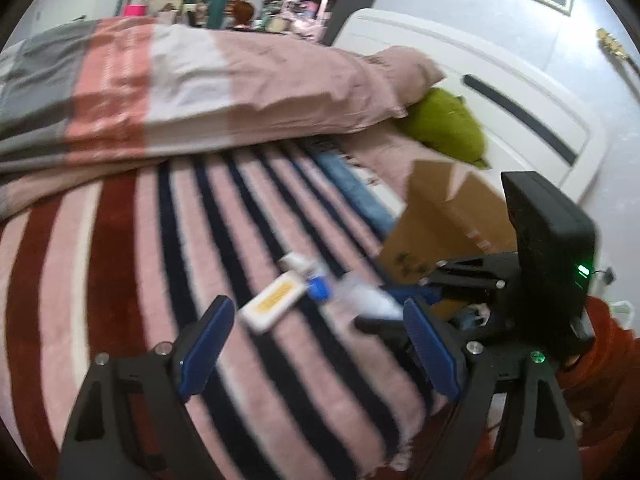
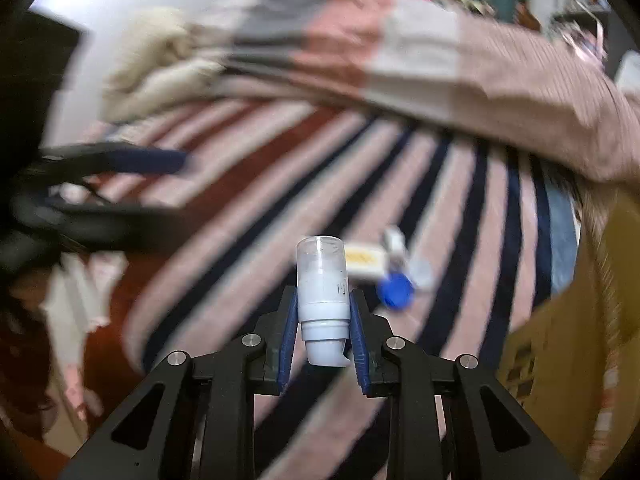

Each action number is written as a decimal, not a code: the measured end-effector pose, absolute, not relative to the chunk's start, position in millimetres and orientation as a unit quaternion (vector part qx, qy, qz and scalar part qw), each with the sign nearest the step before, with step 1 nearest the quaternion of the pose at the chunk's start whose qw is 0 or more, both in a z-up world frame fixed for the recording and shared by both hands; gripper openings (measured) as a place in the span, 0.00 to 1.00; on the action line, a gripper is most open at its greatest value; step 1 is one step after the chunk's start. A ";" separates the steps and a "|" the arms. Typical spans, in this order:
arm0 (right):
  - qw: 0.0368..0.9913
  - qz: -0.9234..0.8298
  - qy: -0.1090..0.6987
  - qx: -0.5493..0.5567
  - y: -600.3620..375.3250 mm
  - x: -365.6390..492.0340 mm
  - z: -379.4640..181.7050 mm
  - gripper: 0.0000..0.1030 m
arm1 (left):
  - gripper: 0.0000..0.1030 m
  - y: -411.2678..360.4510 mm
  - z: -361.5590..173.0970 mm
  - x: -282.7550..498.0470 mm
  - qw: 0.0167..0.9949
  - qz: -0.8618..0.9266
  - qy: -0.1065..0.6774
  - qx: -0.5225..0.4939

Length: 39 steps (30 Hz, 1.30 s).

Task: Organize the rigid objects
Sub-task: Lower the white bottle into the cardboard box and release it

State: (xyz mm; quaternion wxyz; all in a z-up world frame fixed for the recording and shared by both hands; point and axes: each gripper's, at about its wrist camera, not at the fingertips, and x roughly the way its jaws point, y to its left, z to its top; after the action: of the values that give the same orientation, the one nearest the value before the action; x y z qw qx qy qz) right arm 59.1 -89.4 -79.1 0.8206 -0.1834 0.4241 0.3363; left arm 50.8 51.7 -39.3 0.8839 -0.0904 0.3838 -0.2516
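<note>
My right gripper [image 2: 323, 312] is shut on a white bottle with a clear cap [image 2: 322, 280], held above the striped blanket. The bottle also shows blurred in the left wrist view [image 1: 370, 300], with the right gripper [image 1: 476, 280] behind it. My left gripper [image 1: 316, 316] is open and empty, low over the blanket. Ahead of it lie a white flat case with a yellow label [image 1: 272, 300], a small white bottle [image 1: 300, 263] and a blue cap [image 1: 319, 289]. These also show in the right wrist view: the case [image 2: 362, 261] and the blue cap [image 2: 396, 290].
A brown cardboard box [image 1: 444, 216] stands on the bed to the right, also in the right wrist view [image 2: 576, 340]. A folded pink duvet [image 1: 240, 80] lies behind, with a green cushion [image 1: 444, 124] and a white headboard [image 1: 500, 92].
</note>
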 end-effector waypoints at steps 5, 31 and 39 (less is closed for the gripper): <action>0.834 0.366 0.373 -0.178 -99.3 53.2 -33.5 0.19 | 0.49 13.6 -8.2 65.5 0.884 -0.276 0.371 -0.069; 0.880 0.219 0.403 -0.128 -294.7 105.9 -10.0 0.48 | 0.79 -201.8 2.6 156.4 0.834 -0.370 0.409 0.007; 0.880 0.223 0.397 -0.133 -293.2 98.6 -5.1 0.63 | 0.84 -181.9 13.8 145.1 0.858 -0.332 0.392 0.018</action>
State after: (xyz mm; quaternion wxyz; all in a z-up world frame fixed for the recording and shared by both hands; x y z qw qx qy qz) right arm 98.6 -293.2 -5.1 0.8801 -0.1330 0.3972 0.2235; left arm 145.1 -181.9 13.8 0.8577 0.0178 0.3923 -0.3320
